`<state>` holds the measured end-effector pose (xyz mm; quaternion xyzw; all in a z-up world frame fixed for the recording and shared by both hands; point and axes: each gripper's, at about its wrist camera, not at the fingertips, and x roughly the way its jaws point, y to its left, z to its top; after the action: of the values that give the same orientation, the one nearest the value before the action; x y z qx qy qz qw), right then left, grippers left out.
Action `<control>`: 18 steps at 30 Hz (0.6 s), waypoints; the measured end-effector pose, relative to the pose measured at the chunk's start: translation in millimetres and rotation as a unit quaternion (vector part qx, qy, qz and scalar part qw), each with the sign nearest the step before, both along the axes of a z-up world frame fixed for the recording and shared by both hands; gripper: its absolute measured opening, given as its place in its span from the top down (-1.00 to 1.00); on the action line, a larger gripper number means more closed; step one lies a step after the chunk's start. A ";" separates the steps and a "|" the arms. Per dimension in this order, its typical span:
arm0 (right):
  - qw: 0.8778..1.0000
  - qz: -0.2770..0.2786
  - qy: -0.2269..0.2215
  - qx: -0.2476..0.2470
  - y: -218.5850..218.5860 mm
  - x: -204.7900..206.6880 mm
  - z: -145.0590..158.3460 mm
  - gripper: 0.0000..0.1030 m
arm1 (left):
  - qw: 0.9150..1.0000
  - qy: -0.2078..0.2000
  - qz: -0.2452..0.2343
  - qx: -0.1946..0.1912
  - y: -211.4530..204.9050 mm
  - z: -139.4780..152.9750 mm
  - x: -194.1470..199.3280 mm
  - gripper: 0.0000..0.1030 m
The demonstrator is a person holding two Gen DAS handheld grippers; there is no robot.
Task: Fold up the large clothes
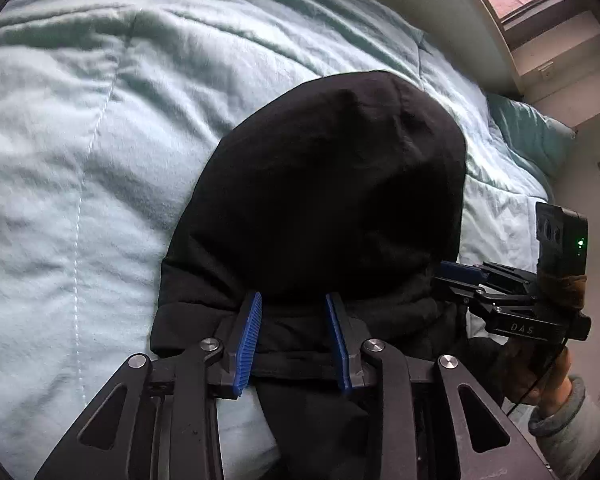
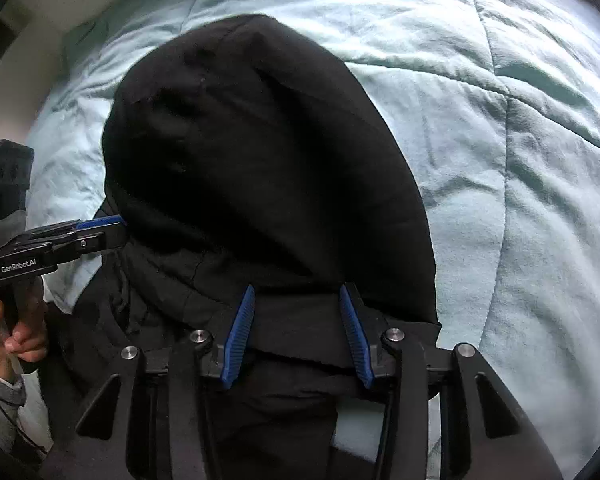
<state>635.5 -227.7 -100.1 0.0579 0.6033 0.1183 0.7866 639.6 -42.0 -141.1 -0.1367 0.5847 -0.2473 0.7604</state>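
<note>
On pale green bed quilt [image 1: 100, 140]: black hooded garment [image 1: 332, 184], hood flat. Left hand-held gripper [image 1: 294, 304] parted over its hem, unclamped. Right hand-held gripper [image 2: 296, 294] likewise parted, gripping nothing.

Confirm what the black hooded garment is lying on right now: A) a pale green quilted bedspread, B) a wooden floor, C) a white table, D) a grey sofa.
A: the black hooded garment is spread on the pale green quilted bedspread, which shows around it in both wrist views, stitched seams running across.
</note>
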 end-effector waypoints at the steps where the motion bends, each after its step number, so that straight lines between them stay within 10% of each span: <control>1: 1.000 0.000 0.000 0.002 -0.8 -0.7 3.0 0.10 | 1.000 -0.005 -0.003 0.002 -0.7 4.7 -1.4 0.35; 6: 0.999 -0.010 -0.033 0.017 -16.0 -6.4 47.5 -0.09 | 0.998 -0.057 -0.011 -0.023 10.5 60.5 -1.9 0.31; 11: 0.998 -0.013 -0.054 0.008 -42.2 5.2 67.6 -0.44 | 0.996 -0.091 0.014 -0.007 31.2 89.1 28.1 -0.23; 18: 0.997 -0.006 0.022 0.070 -68.3 35.0 26.4 -0.45 | 0.998 0.010 -0.009 -0.061 44.9 45.8 83.7 -0.23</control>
<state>670.6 -296.0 -73.7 0.1195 0.6101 0.1541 0.7680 723.3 2.9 -95.4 -0.1803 0.5775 -0.2877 0.7424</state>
